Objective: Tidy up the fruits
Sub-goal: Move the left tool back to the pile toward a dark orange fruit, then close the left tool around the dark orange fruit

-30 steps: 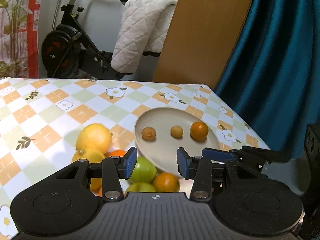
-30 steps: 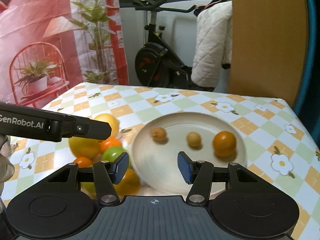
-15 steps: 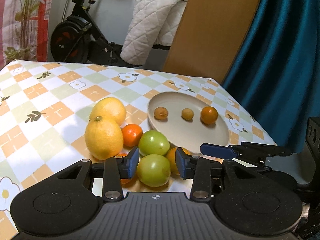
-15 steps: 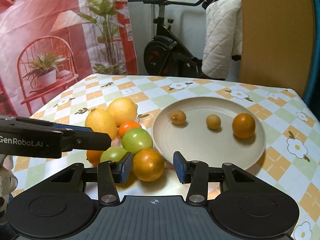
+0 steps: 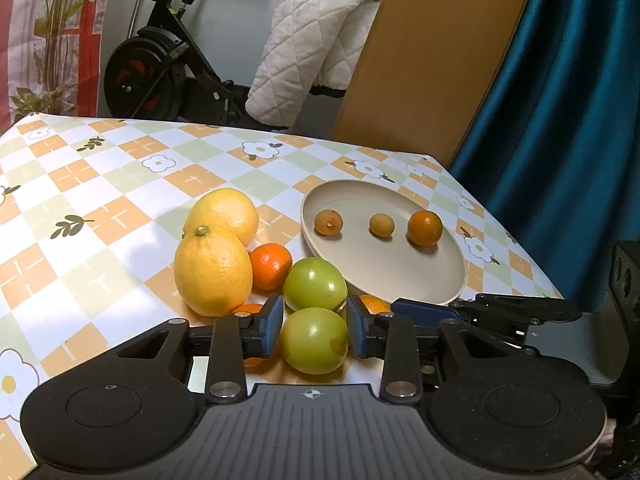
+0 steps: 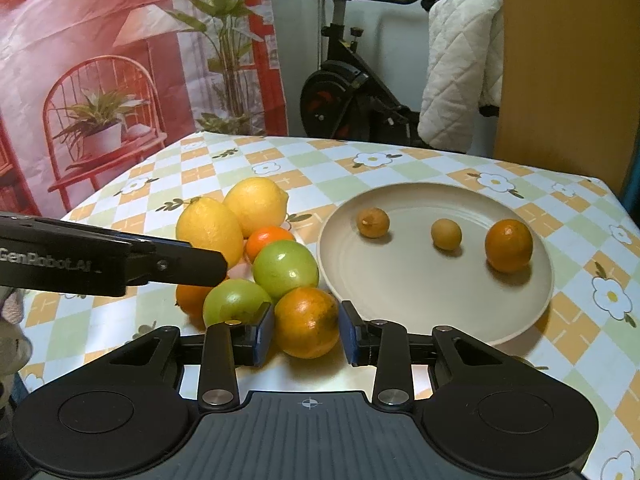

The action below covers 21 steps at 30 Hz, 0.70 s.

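A pile of fruit lies left of a beige plate [image 5: 400, 280] [image 6: 400, 280]: two lemons [image 5: 214, 268] [image 6: 256, 206], oranges and two green fruits. My left gripper [image 5: 313, 325] is open, its pads on either side of the near green fruit [image 5: 314, 340]; contact is not clear. My right gripper [image 6: 306, 334] is open around a large orange [image 6: 307, 322]. The plate holds two small brown fruits [image 6: 373, 222] [image 6: 446, 234] and a small orange [image 6: 509, 245]. A second green fruit [image 5: 315, 284] [image 6: 285, 269] lies behind.
The table has a checked flower cloth [image 5: 120, 184]. An exercise bike [image 5: 160, 68] with a white quilt [image 5: 320, 40], a wooden board [image 5: 432, 52] and a teal curtain [image 5: 560, 120] stand behind. The table's right edge runs close to the plate.
Both grippers have pulled back and lowered toward the fruit pile. Their jaws have narrowed, the left around the near green fruit, the right around the large orange.
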### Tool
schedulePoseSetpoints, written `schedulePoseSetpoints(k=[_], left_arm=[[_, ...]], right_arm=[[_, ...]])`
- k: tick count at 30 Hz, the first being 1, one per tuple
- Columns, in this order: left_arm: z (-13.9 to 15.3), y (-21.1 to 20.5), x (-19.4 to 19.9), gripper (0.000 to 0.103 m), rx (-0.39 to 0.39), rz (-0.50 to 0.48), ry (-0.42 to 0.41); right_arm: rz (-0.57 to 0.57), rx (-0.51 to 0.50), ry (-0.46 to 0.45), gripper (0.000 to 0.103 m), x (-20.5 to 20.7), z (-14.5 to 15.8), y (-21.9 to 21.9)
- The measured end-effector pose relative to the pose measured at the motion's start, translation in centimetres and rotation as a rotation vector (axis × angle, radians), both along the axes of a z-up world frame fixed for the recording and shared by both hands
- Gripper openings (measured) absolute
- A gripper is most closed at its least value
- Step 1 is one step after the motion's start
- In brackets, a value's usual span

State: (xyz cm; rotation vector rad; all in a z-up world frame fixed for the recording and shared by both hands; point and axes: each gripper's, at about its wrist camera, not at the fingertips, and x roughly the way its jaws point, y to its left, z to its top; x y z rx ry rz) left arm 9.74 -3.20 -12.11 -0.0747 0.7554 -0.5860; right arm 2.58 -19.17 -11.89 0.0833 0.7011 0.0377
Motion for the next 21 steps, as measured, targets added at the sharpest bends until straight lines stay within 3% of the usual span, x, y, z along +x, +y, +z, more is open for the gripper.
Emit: schedulePoseSetpoints(k=[7, 10, 21], left_arm=[[-0.1, 0.0, -0.1, 0.037, -0.011, -0.013, 0.008], [-0.1, -0.2, -0.1, 0.037, -0.018, -0.027, 0.014], [-0.9, -3.1, -0.4, 0.037, -0.035, -0.162, 0.078]], right_arm=[[-0.001, 0.03, 0.05, 0.029, -1.7, -0.1, -0.7], [-0.011, 0.009, 0.056, 0.036, -2.0, -0.1, -0.7], [0.022, 0.013, 0.084, 0.039, -1.6, -0.9, -0.2]])
